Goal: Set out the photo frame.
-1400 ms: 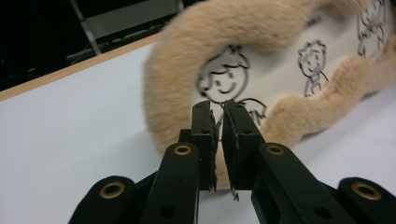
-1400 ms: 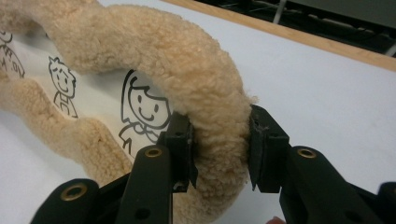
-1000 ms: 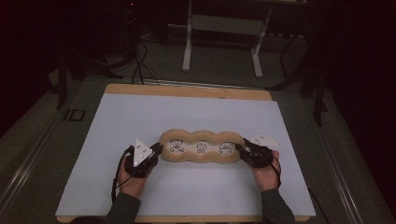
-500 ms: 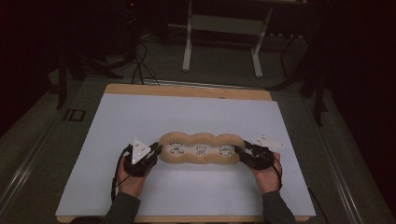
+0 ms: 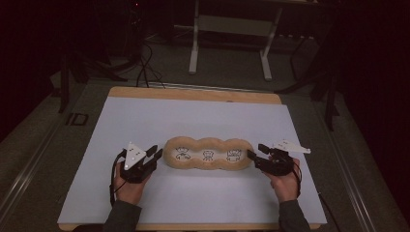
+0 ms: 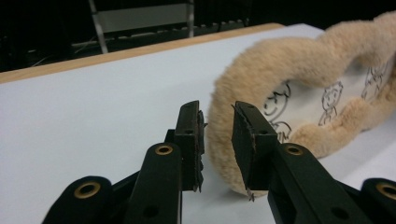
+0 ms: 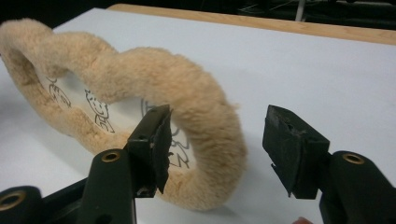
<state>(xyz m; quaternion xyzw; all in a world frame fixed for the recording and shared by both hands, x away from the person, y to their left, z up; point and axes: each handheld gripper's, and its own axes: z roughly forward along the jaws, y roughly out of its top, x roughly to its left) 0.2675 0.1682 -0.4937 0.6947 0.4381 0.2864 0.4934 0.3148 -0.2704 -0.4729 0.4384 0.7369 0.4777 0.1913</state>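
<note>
Both hands rest low on the table: left gripper (image 5: pixel 155 153) at 9 o'clock of the plush cushion (image 5: pixel 208 154), right gripper (image 5: pixel 255 153) at 3 o'clock. Both sets of jaws have just been opening, fuzzy rim between them, not pinched.

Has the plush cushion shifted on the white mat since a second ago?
No. The plush cushion lies at the same spot relative to the white mat's edges; only the right gripper's jaws have just been opening around its end.

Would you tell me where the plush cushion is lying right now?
In the high view the plush cushion lies on the white mat's near half, between the left gripper and right gripper.
</note>
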